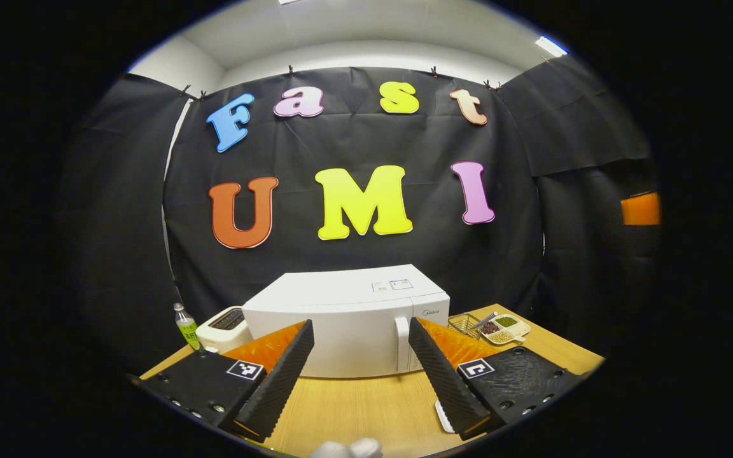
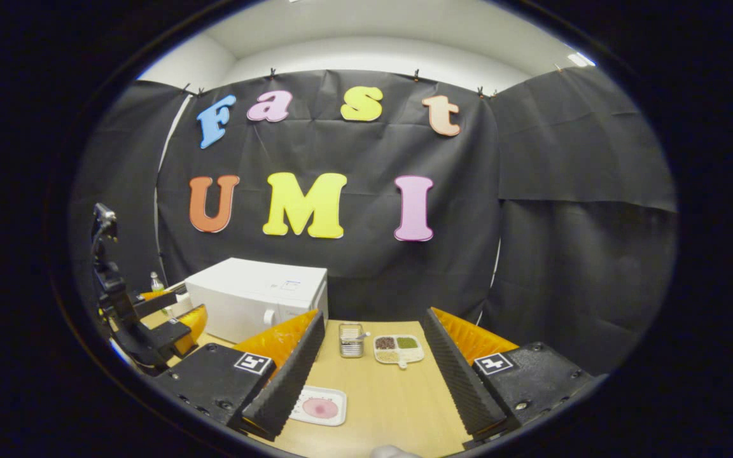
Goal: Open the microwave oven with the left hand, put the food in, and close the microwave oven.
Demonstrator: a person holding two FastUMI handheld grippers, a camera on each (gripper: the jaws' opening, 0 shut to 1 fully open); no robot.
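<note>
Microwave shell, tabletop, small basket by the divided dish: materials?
Microwave: white shell, smooth with a dull sheen; looks like painted metal or plastic, can't tell which.
Tabletop: light wood-look, faint grain, matte; likely laminate or veneer.
Basket: silvery open mesh, probably metal wire.

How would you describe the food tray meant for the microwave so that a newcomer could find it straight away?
Start at the white microwave, door shut, on the wooden table. Come toward the front edge, where the right gripper hangs open: the food tray lies by its left finger. It is flat, white and rectangular with one pink round piece, unlike the divided dish of small grains and the wire basket farther back.
</note>
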